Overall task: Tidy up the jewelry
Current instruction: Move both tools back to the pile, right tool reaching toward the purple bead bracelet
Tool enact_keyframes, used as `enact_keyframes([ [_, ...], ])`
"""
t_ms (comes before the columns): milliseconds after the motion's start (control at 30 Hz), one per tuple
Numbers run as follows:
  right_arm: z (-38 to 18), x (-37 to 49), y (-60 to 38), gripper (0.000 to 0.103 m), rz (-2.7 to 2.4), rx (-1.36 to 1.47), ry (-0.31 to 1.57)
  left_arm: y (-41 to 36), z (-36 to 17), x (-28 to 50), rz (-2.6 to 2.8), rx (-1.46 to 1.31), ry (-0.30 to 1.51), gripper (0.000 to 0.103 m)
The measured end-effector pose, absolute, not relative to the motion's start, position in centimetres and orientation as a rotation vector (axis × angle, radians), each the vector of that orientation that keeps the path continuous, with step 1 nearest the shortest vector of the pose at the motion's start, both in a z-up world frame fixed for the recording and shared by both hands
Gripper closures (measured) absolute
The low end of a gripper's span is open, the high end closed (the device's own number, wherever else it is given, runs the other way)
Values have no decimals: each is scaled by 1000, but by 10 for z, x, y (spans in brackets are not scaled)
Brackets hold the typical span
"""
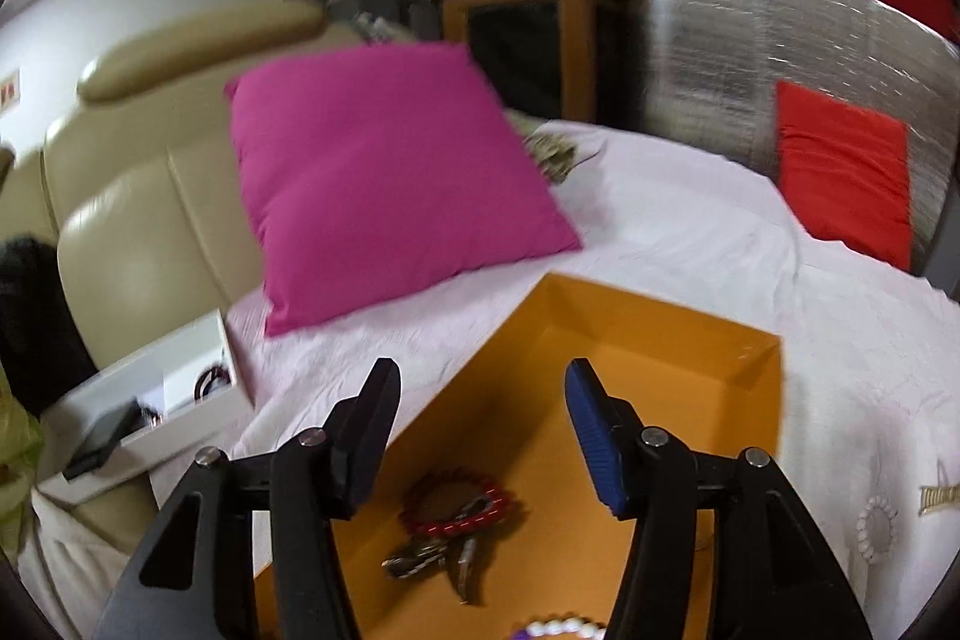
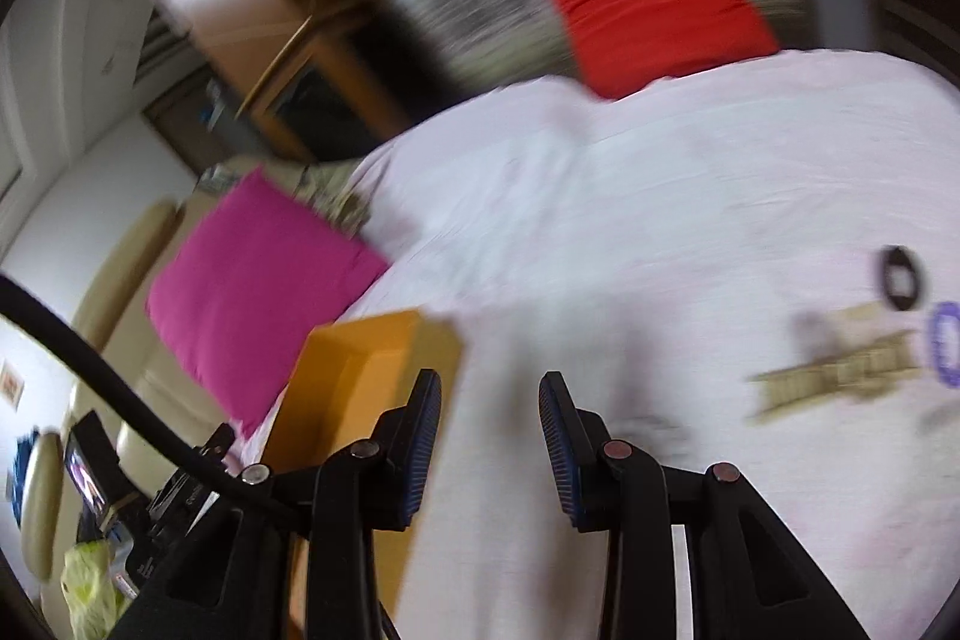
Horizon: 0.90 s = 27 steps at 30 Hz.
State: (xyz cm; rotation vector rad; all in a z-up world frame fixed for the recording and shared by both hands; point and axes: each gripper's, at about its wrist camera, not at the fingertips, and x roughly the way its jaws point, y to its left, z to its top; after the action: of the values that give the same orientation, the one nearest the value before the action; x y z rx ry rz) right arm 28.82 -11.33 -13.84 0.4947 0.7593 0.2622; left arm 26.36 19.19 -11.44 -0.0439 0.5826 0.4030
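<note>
An orange box (image 1: 660, 340) lies open on the white bedsheet (image 1: 690, 220). In the left wrist view it holds a red bead bracelet (image 1: 459, 502), a bunch of keys (image 1: 438, 556) and a white-and-purple bead bracelet (image 1: 558, 628) at the bottom edge. My left gripper (image 1: 480, 400) hovers over the box, open, with nothing between its fingers. My right gripper (image 2: 489, 412) is open and empty above the sheet, just right of the orange box (image 2: 360, 370). Blurred on the sheet to its right lie a gold band (image 2: 840, 379), a purple bracelet (image 2: 948, 340) and a black ring (image 2: 900, 277).
A pink cushion (image 1: 384, 172) lies behind the box, a red cushion (image 1: 846, 166) leans on a silver panel at the back right. A white bead bracelet (image 1: 876, 526) and a gold piece (image 1: 939, 496) lie right of the box. A white tray (image 1: 174, 388) sits on the beige sofa at the left.
</note>
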Motion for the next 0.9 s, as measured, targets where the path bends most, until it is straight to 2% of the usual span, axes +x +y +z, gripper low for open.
enact_keyframes([
  [233, -152, 248, -242, 66, 78, 665, 678, 129, -109, 266, 298, 64, 540, 42],
  [400, -169, 230, -307, 65, 5, 761, 695, 70, -112, 267, 202, 167, 531, 40],
  [633, -185, 223, -359, 65, -52, 823, 722, -8, -129, 274, -28, 209, 601, 39],
  [900, -212, 232, -373, 64, -91, 776, 790, -76, -145, 271, -176, 288, 628, 39],
])
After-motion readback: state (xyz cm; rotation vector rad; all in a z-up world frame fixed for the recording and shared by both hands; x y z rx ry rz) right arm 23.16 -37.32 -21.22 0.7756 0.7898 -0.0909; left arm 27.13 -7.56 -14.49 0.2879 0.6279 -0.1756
